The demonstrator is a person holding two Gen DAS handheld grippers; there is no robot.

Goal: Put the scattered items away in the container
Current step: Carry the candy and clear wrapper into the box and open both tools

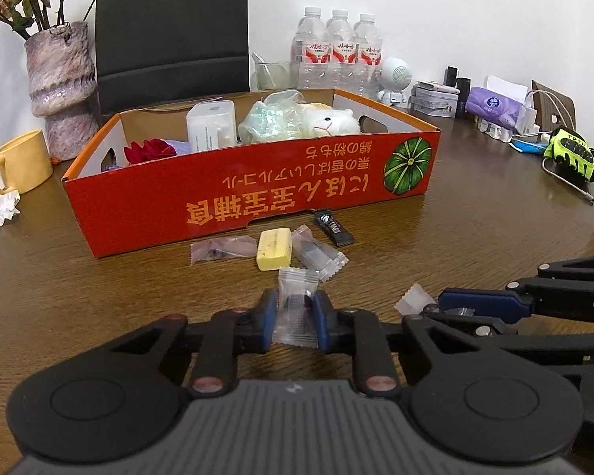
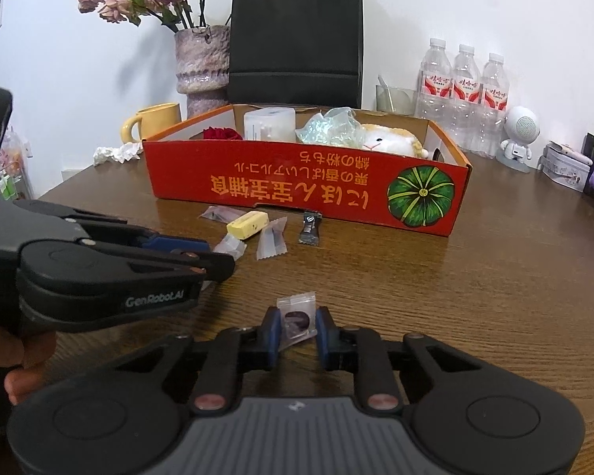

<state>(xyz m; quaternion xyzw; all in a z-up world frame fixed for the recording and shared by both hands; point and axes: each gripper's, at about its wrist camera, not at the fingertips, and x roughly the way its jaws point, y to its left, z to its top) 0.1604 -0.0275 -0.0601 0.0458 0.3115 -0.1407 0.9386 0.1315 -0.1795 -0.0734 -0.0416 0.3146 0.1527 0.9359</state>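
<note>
Wooden table [image 2: 435, 277], red box [image 2: 305, 182] orange Japanese lettering, "GenRobotAI" left gripper [image 2: 217, 255]

A: Round brown table [image 1: 475, 229]: wood grain, semi-gloss. Red printed box [image 1: 233, 194]: matt cardboard, raw brown inside.

B: Small sachets [image 1: 297, 308] near the front edge: clear crinkly plastic film, shiny. Yellow mug [image 1: 18, 164] at the left edge: glazed ceramic. Grippers' black arms [image 2: 380, 360]: matt plastic.

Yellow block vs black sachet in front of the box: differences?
The yellow block is thick, unwrapped-looking and pale; the black sachet is flat, dark, with crimped ends. The block lies between clear packets; the sachet lies nearest the red box. Both rest on the table, ungripped.
</note>
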